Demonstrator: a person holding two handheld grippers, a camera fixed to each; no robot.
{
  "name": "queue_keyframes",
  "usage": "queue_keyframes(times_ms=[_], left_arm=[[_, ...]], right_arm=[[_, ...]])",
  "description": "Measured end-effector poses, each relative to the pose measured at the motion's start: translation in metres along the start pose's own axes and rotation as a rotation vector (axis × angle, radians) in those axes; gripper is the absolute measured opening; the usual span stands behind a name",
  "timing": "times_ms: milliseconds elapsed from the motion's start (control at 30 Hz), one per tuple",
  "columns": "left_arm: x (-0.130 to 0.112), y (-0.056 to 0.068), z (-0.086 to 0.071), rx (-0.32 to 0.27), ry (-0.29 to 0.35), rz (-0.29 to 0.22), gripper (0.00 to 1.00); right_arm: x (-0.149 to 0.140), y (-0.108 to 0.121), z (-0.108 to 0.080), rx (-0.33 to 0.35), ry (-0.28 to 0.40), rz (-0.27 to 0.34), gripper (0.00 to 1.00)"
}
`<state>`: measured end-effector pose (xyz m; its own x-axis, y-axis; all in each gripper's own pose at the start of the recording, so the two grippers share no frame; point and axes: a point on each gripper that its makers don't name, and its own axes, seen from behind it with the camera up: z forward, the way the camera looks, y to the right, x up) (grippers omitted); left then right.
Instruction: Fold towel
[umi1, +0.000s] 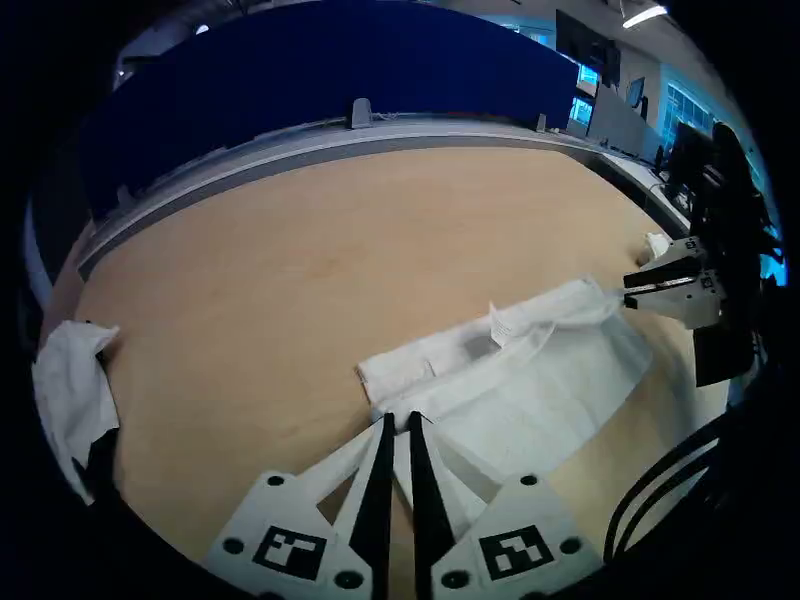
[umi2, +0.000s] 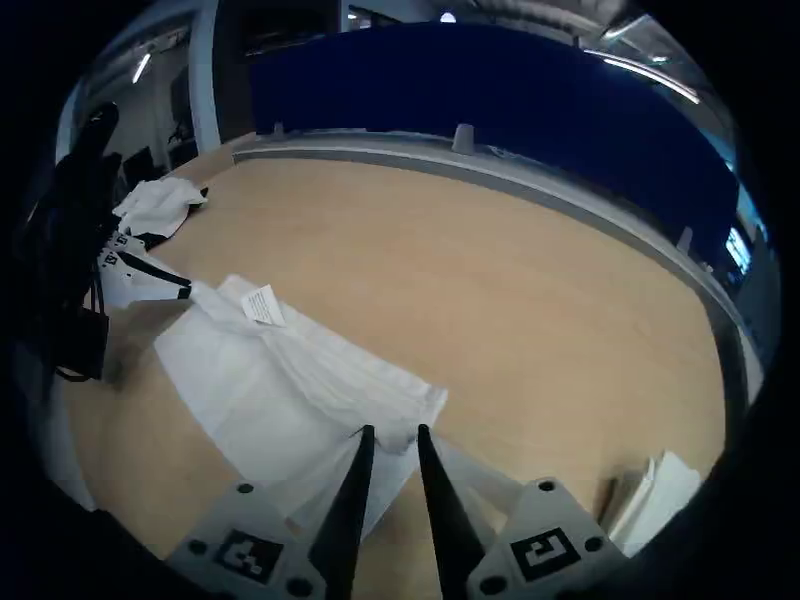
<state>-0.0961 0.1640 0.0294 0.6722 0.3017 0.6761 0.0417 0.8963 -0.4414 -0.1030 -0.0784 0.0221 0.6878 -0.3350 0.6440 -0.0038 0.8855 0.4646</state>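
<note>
A white towel (umi1: 520, 370) lies on the wooden table (umi1: 300, 250), folded over along its length, with a small label (umi1: 510, 325) showing on top. My left gripper (umi1: 398, 422) is shut on the towel's near corner, with cloth pinched between its black fingers. At the right edge of the left gripper view, my right gripper (umi1: 627, 290) pinches the opposite corner. In the right gripper view the towel (umi2: 290, 380) runs from my right gripper (umi2: 392, 432), shut on its end, to the left gripper (umi2: 185, 290) at the far left. The ends look slightly raised.
A crumpled white cloth (umi1: 70, 385) sits at the table's left edge, also seen as the cloth (umi2: 160, 205) behind the left gripper. A stack of folded white cloths (umi2: 655, 495) lies bottom right. A blue partition (umi1: 330, 60) backs the table. Black cables (umi1: 670, 480) hang nearby.
</note>
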Motion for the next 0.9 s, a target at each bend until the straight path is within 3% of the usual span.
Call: queue_keyframes(times_ms=[67,267,333,400,467,533,900], left_arm=[[0.0001,-0.0005,0.0022,0.004,-0.002,0.002,0.12],[0.0042,-0.0012,0.0046,0.012,0.003,0.019,0.41],[0.0050,-0.0020,0.0044,0.016,0.003,0.022,0.65],[0.0053,-0.0029,0.0043,0.020,0.002,0.024,0.77],[0.0052,-0.0034,0.0043,0.020,0.001,0.023,0.89],[0.0053,-0.0043,0.0037,0.022,0.003,0.021,0.94],[0.0031,-0.0048,-0.0035,0.021,0.010,0.006,0.94]], right_arm=[[-0.0003,0.0008,0.0012,-0.002,0.000,0.001,0.54],[0.0001,0.0044,0.0039,-0.017,-0.003,0.003,0.73],[0.0009,0.0049,0.0039,-0.017,0.000,0.006,0.93],[0.0020,0.0053,0.0036,-0.016,0.005,0.011,1.00],[0.0038,0.0060,0.0033,-0.016,0.013,0.020,1.00],[0.0049,0.0069,0.0027,-0.018,0.018,0.025,1.00],[0.0026,0.0086,-0.0057,-0.028,0.022,0.032,1.00]])
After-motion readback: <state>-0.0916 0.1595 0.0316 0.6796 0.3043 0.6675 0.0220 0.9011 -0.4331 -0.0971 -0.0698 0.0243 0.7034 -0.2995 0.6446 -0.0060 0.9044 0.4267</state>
